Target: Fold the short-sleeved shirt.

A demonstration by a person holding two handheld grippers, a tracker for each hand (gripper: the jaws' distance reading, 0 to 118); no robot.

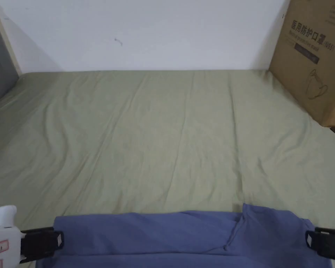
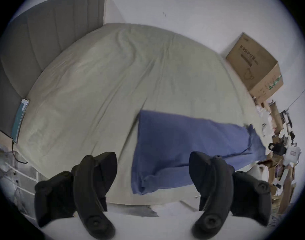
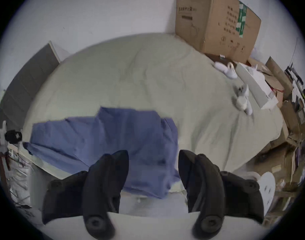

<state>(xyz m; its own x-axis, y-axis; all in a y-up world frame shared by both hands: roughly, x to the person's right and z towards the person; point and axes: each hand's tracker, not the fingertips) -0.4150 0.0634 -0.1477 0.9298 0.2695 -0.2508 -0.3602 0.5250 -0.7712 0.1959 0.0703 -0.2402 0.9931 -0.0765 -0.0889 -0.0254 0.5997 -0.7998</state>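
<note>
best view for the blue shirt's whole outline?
Right gripper view: the blue shirt shows nearly whole on the bed sheet. Left gripper view has it partly behind a jaw; head view crops it at the bottom edge.

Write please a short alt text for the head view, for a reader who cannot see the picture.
A blue shirt lies partly folded at the near edge of a bed with a green sheet, with the left gripper at its left end and the right gripper at its right end. A cardboard box stands at the far right against a white wall.
</note>
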